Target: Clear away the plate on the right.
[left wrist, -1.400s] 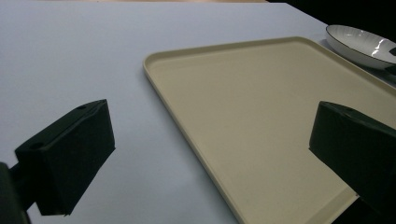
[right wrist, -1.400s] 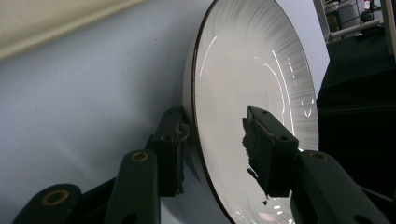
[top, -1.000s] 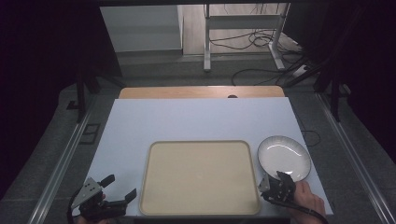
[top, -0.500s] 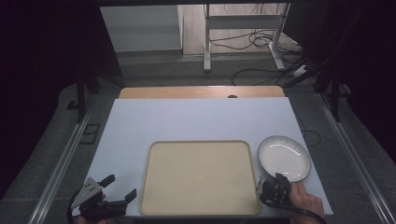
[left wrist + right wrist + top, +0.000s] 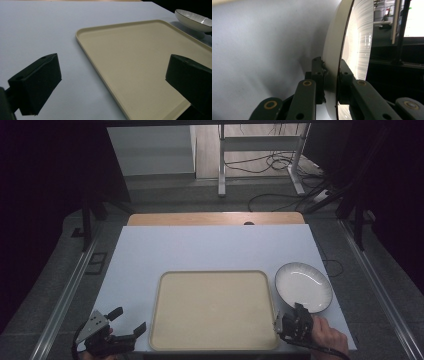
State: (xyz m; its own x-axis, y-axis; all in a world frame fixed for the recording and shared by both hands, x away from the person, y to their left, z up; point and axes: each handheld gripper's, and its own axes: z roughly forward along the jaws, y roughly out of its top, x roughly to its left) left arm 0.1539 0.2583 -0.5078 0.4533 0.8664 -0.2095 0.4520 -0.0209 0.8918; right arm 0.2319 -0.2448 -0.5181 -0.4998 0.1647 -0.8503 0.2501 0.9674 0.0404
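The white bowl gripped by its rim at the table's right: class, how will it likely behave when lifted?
The bowl looks glazed and rigid, so probably breakable and slippery. The right gripper pinches only the near rim, so it may tilt or sag away when lifted.

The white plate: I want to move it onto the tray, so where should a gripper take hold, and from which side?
Grip the plate at its near rim, from the person's side, as the right gripper does: the raised, thin edge fits between the jaws.
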